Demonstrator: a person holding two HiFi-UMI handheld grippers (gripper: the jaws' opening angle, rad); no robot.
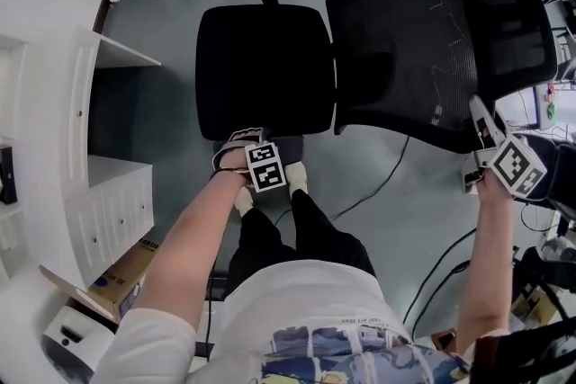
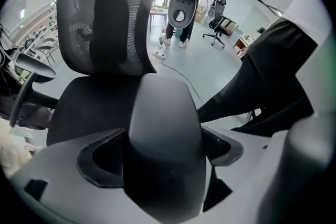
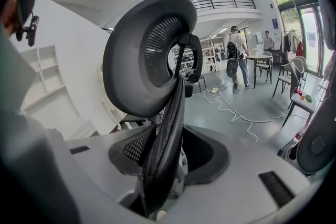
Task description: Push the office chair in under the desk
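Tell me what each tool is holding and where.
The right tool clamps the chair's backrest by its mesh edge. The left tool straddles the armrest, jaws wide, no grip evident.

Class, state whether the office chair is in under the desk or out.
Out. The office chair stands on open floor, with bare floor showing between its seat and the white desk.

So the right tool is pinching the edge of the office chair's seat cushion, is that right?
No. The right tool is pinching the edge of the mesh backrest, not the seat cushion, as the right gripper view shows.
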